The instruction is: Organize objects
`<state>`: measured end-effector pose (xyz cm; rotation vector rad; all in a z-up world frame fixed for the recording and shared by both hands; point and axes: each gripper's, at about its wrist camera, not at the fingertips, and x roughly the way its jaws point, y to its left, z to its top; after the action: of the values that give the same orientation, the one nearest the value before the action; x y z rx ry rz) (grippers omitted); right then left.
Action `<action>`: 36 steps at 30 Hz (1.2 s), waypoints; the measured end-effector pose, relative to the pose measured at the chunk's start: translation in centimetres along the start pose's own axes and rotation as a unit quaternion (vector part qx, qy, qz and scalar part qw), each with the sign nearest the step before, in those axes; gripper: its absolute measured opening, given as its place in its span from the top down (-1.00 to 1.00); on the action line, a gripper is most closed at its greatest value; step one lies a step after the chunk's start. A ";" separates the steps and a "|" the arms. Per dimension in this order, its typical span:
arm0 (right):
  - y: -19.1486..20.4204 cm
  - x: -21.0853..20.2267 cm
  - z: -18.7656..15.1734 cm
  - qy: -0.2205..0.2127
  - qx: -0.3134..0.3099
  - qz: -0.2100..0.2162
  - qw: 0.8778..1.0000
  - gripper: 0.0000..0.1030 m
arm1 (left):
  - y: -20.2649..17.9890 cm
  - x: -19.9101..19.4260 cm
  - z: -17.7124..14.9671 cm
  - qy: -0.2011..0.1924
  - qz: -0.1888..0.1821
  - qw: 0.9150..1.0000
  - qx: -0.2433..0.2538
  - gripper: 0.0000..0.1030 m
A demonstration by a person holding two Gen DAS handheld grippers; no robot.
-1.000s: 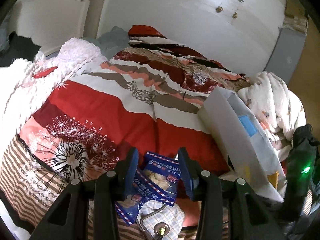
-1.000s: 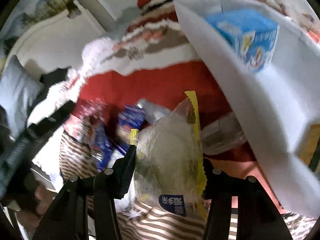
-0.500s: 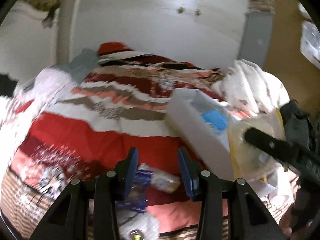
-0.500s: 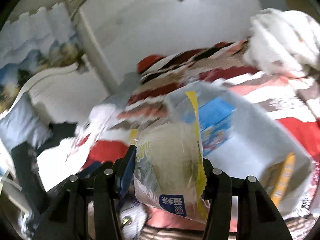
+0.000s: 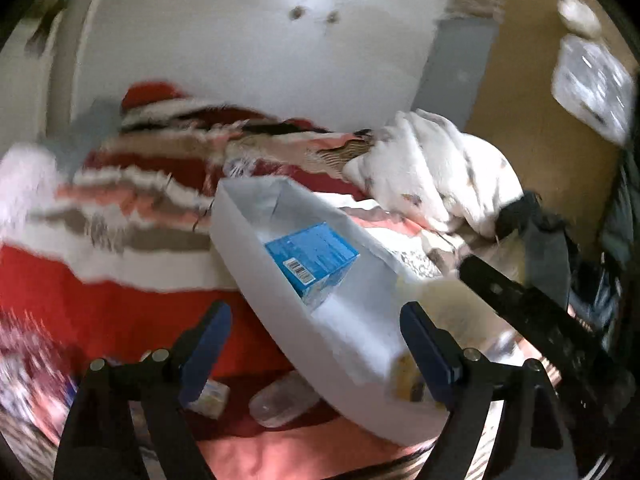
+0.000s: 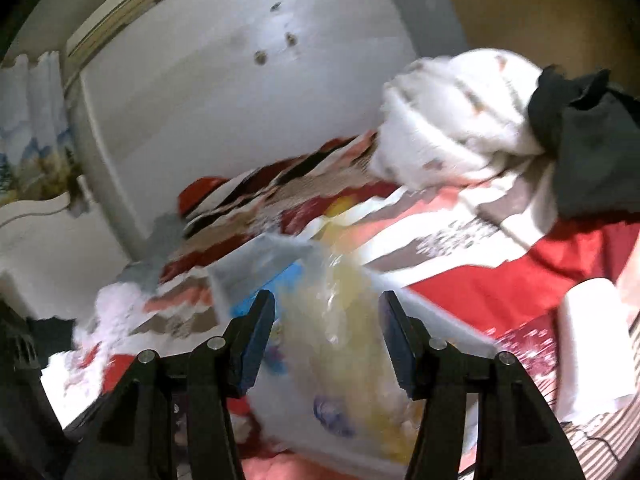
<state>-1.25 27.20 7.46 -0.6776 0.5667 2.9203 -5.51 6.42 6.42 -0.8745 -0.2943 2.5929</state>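
Bed [image 5: 120,300] covered by red, white and brown striped quilt [image 6: 500,280], blurred in both views. White wall [image 5: 260,40] behind. Rumpled white blanket [image 5: 432,168] at far right of bed, dark cloth [image 6: 580,140] touching it on the right. Air conditioner [image 6: 120,12] high on wall in right wrist view.

White bin [image 5: 280,280] resting tilted on quilt, open top facing up and right. Blue box [image 5: 312,256] lying inside bin, barcode side up, near the middle. Yellow-edged item low in bin near its close end [image 5: 404,376], too blurred to identify.

Clear snack bag [image 6: 348,340] with yellow edge and blue label, smeared by motion, between right tongs [image 6: 326,336] and over the bin; tongs spread fairly wide, pads not clearly pressing the bag, so grip cannot be told for sure. Right tongs also visible in left wrist view as black bar at right [image 5: 528,312], with pale bag beside it above bin's near end.

Left tongs [image 5: 316,348] spread wide, empty, hovering above near wall of bin. Small clear packet [image 5: 280,400] and small pale packet [image 5: 208,394] lying on quilt just below left tongs, beside bin. White roll-shaped thing [image 6: 588,344] on quilt at right edge.
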 end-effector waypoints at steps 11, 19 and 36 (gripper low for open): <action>0.8 -1.3 0.2 -0.035 -0.022 0.011 0.999 -0.39 | -0.9 -0.7 -0.8 -0.025 0.080 0.995 0.058 -0.65; 1.7 -0.7 -0.5 -0.007 -0.051 0.005 0.999 -0.39 | -1.6 -1.5 -0.8 -0.025 0.085 0.993 0.084 -0.65; 2.0 -0.1 -0.8 0.021 -0.058 0.003 0.998 -0.39 | -1.6 -1.4 -0.9 -0.015 0.092 0.992 0.085 -0.65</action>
<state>-1.18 25.07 7.50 -0.7519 0.4047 2.9695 -3.52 7.33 6.95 -0.8378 0.0018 2.7529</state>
